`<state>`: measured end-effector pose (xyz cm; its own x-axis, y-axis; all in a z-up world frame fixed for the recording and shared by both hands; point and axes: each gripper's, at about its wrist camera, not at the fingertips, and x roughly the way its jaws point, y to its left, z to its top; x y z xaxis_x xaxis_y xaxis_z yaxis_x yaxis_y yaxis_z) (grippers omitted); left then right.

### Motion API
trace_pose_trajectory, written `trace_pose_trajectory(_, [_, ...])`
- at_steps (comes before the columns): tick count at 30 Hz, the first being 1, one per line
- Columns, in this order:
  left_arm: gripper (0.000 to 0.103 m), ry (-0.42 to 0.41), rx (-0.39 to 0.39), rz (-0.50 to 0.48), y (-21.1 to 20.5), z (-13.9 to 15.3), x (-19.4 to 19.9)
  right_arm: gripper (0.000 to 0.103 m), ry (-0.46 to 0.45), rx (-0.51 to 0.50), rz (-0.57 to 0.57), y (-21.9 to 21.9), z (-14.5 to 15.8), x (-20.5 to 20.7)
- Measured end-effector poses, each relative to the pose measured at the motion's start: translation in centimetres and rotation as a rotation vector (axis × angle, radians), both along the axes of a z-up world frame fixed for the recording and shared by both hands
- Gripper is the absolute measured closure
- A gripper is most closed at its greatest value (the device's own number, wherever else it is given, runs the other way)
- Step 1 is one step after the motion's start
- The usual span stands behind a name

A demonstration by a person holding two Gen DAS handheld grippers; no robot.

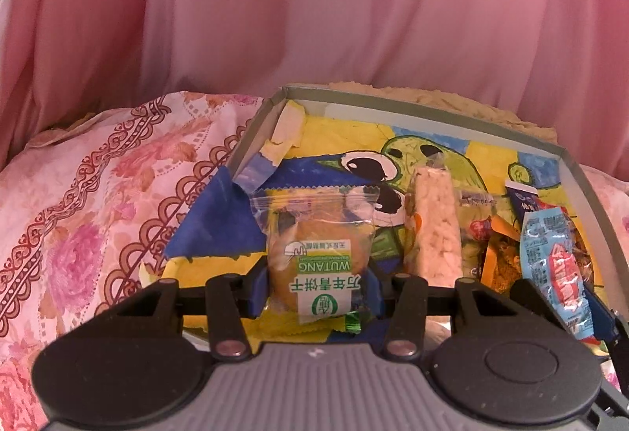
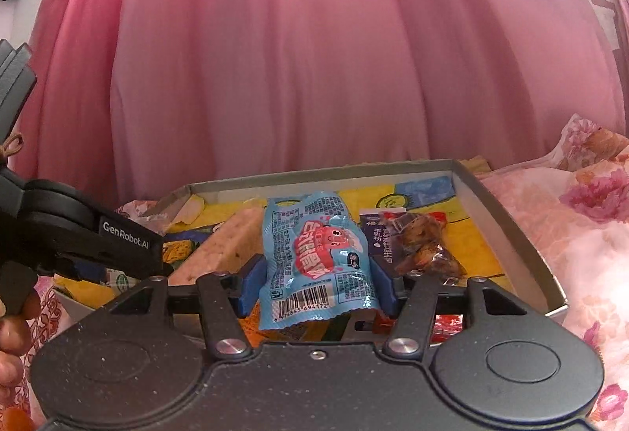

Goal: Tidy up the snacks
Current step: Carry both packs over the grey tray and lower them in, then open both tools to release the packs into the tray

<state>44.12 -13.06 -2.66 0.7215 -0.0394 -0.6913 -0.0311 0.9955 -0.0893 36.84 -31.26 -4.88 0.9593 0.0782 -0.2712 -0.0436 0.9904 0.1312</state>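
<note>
My left gripper [image 1: 316,287] is shut on a clear-wrapped round biscuit packet [image 1: 316,258] with a green and white label, held just above the near left part of the shallow grey box [image 1: 251,140]. The box floor carries a yellow and blue bird drawing. My right gripper [image 2: 316,287] is shut on a light blue candy bag [image 2: 316,258] with a red cartoon figure, held over the same box [image 2: 507,218]. That blue bag [image 1: 550,266] also shows at the right edge of the left wrist view. A pale puffed rice bar [image 1: 434,230] lies in the box.
A clear pack of brown snacks [image 2: 424,246] and a dark blue packet [image 2: 377,234] lie in the box's right side, with orange wrappers [image 1: 499,258] nearby. The box rests on floral pink bedding [image 1: 90,203]. A pink curtain [image 2: 314,57] hangs close behind. A person's hand [image 2: 15,328] holds the left gripper's handle.
</note>
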Motion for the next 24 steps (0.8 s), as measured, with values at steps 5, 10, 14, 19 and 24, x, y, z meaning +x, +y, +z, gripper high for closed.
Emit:
trace_pose_trajectory(5, [0.044,-0.002,-0.012,0.009,0.2,0.2,-0.1,0.039,0.005,0.001,0.013,0.2,-0.2,0.3])
trace_pose_trajectory(10, [0.024,-0.018,-0.035,0.026,0.6,0.7,-0.6,0.035,-0.005,-0.009,0.005,0.4,0.1,0.1])
trace_pose_trajectory(14, [0.012,-0.055,-0.063,0.038,1.2,1.7,-1.6,0.023,-0.037,-0.011,-0.002,0.5,0.9,-0.6])
trace_pose_trajectory(19, [0.002,-0.126,-0.082,0.070,2.1,3.6,-3.9,0.008,-0.084,-0.019,-0.030,0.4,2.7,-2.3])
trace_pose_trajectory(24, [0.001,-0.214,-0.136,0.161,3.8,5.4,-7.3,0.001,-0.156,-0.011,-0.046,0.0,4.6,-5.1])
